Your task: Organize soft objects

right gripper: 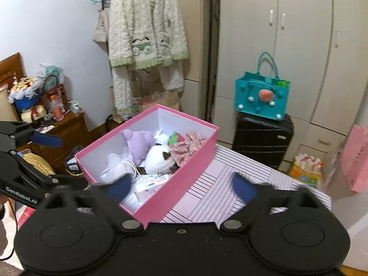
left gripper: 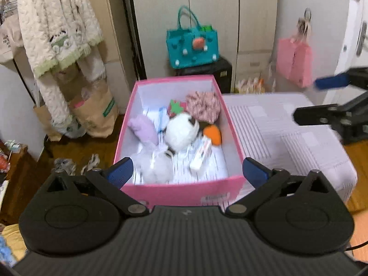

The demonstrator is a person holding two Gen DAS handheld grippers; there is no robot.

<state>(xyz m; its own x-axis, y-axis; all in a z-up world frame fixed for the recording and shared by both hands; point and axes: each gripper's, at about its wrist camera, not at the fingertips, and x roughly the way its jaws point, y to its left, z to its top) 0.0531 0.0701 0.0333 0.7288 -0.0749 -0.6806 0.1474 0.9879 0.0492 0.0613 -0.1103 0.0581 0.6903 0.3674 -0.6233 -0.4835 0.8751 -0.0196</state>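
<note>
Left tool: jaws spread to their widest, blue fingertips standing apart on either side of the near end of the pink box. Nothing lies between the pads and they touch nothing; the tool is poised above and just short of the box's near wall.

Right tool: jaws likewise fully spread and empty. Its left fingertip appears in front of the box's near corner, its right one over the striped cover; whether the left pad brushes the box rim cannot be told from this blurred view.

Each tool shows in the other's camera: the right tool at the right edge of the left wrist view, the left tool at the left edge of the right wrist view. Both are seen open.

Location of the task items: the pink box rests on the striped cover of a low padded surface. Inside it lie:
- a purple plush at the left wall;
- a white plush with dark patches in the middle;
- a pink patterned fabric piece at the far right corner;
- a red felt strawberry beside it;
- an orange soft item at the right wall;
- a white pouch and a small packet at the near end.
</note>
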